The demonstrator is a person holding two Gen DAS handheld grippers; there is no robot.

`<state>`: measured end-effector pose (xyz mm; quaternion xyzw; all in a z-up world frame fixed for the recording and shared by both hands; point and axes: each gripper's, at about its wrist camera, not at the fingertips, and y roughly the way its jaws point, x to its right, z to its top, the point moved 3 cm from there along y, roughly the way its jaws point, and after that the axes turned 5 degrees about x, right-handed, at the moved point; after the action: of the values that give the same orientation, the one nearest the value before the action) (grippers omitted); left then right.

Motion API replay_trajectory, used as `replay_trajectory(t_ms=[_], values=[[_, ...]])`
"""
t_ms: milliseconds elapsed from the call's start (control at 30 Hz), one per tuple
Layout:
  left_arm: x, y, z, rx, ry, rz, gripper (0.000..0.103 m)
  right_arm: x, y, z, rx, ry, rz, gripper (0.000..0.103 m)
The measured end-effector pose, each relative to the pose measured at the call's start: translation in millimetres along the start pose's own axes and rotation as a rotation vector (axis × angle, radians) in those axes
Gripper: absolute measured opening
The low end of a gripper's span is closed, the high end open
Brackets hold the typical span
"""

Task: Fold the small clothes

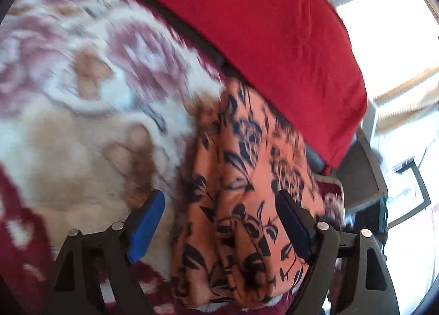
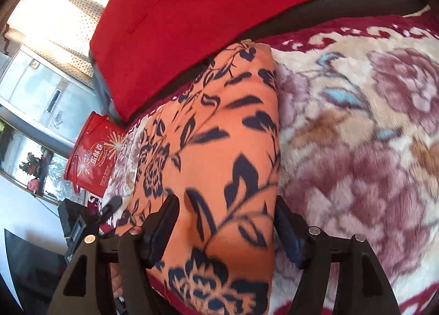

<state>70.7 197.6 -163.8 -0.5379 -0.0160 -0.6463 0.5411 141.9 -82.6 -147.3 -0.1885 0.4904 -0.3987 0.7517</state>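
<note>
Currently, garment: my orange floral cloth (image 1: 236, 205) lies folded in a long strip on the plush blanket (image 1: 82, 111), just below the red cushion (image 1: 260, 26).
Left gripper (image 1: 219, 230): jaws wide, straddling the cloth.
Right gripper (image 2: 227, 230): jaws wide, cloth between them.

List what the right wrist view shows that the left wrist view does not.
Only the right wrist view: a red tub with gold print past the blanket's edge, and the right tongs, open, astride the orange cloth. Only the left wrist view: the left tongs, open over the same cloth. Both show the floral blanket and the red cushion.
</note>
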Motion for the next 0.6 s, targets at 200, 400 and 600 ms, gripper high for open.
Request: replay_trajectory(t_ms=[200, 400, 600], values=[[15.3, 23.9, -10.8, -0.106, 0.130, 0.054, 0.033, -10.1, 15.8, 4.0, -0.055, -0.097, -0.002, 0.049], [79.9, -1.0, 3.3, 0.005, 0.263, 0.055, 0.024, -45.4, -34.0, 18.0, 0.049, -0.259, -0.019, 0.041], [164.2, 6.6, 9.3, 0.086, 0.409, 0.010, 0.024, -26.2, -101.7, 52.2, 0.198, -0.257, -0.031, 0.041]])
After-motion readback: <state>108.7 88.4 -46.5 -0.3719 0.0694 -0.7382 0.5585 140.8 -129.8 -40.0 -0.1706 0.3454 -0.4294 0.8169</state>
